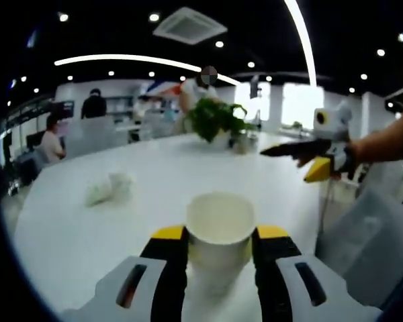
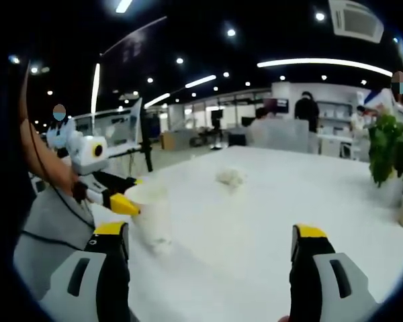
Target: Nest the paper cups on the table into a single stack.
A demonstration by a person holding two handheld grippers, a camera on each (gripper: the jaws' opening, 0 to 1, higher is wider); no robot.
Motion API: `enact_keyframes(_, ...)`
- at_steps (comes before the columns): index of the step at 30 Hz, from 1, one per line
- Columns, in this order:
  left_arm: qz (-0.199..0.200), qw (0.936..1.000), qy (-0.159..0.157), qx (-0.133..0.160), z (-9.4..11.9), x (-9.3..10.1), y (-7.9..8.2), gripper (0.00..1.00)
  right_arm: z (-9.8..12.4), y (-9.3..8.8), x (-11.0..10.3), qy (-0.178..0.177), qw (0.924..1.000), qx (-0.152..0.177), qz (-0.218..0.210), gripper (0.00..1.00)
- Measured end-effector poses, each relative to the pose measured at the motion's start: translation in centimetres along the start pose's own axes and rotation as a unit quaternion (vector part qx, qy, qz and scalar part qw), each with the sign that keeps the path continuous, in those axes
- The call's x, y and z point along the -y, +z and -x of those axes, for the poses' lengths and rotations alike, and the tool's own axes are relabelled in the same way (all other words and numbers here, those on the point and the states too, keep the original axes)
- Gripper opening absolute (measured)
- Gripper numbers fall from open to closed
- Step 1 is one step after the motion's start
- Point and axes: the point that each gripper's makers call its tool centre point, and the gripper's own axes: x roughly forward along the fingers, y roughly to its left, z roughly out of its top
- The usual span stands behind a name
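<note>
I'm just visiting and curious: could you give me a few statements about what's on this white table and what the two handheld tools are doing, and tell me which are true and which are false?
1. The left tool holds a paper cup between its jaws. True.
2. The right tool is clamped on a cup. False: its jaws stand wide apart with nothing between them.
3. A green potted plant stands on the far part of the table. True.
4. The held cup lies flat on its side. False: it is upright, with its open mouth up.
5. More pale paper cups, blurred, lie on the table away from the held cup. True.
6. The table is black. False: it is white.
</note>
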Motion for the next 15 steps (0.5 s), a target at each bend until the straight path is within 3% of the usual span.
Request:
enact_keyframes(12, -0.037, 0.9992, -0.007, -0.017, -0.06, 0.09, -0.28, 0.42, -0.13, -0.05, -0.04, 0.000, 1.0000, 0.001, -0.001, 0.99)
enact_keyframes(15, -0.040, 0.9989, -0.019, -0.013, 0.28, 0.30, 0.31, 0.51, -0.08, -0.02, -0.09, 0.000, 1.0000, 0.001, -0.002, 0.99)
